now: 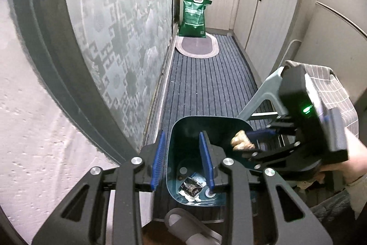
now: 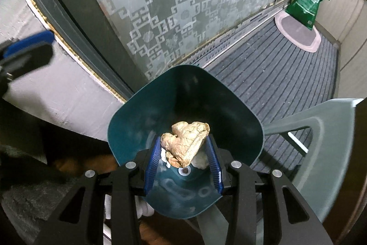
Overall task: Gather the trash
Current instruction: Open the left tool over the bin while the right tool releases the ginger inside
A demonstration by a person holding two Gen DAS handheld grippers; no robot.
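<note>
A dark teal bin (image 1: 183, 130) stands on the striped floor mat. Inside lie a black-and-white wrapper (image 1: 192, 185) and white scraps. My left gripper (image 1: 182, 161) hangs open above the bin's left rim, gripping nothing. One of its blue fingers (image 2: 29, 41) shows blurred at the far left of the right wrist view, apart from the bin (image 2: 142, 111). My right gripper (image 2: 184, 161) is shut on a tan knobbly lump (image 2: 185, 144), held over the bin's mouth. From the left wrist view, the right gripper (image 1: 251, 142) comes in from the right with the lump (image 1: 239, 141).
A frosted patterned glass door (image 1: 119, 38) runs along the left. A grey plastic stool (image 2: 325, 130) stands right of the bin. Farther back are an oval mat (image 1: 197, 46), a green sack (image 1: 193, 15) and white cabinets (image 1: 270, 22). A grey slipper (image 1: 183, 226) lies nearest.
</note>
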